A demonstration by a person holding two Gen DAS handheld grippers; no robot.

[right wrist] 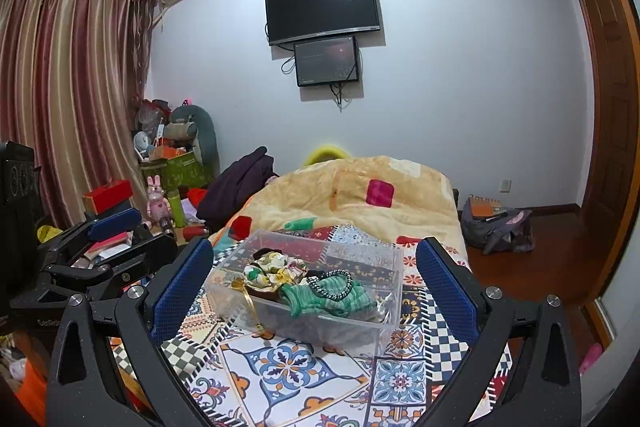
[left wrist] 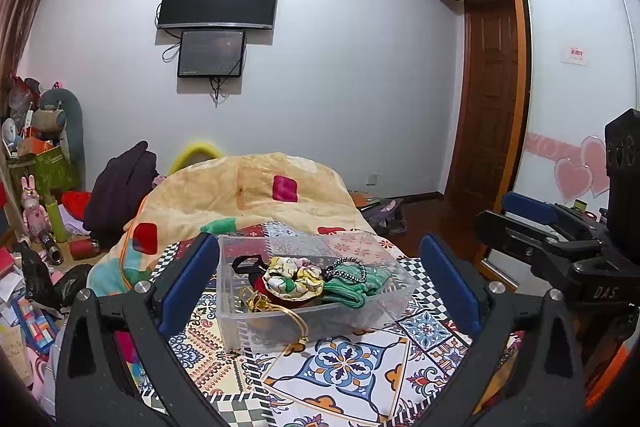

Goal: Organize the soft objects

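The clear rectangular plastic box stands open-topped on the patterned tile-print bedspread; access from above is unobstructed. Bare bedspread lies along the near edge. A heaped yellow patchwork quilt blocks the far side. A thin gold hoop overhangs the box's near wall.

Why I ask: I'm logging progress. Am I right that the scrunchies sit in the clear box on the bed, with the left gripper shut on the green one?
Not quite: the left gripper is open and empty, as the left wrist view shows. The scrunchies, including the green one, do sit in the clear box.
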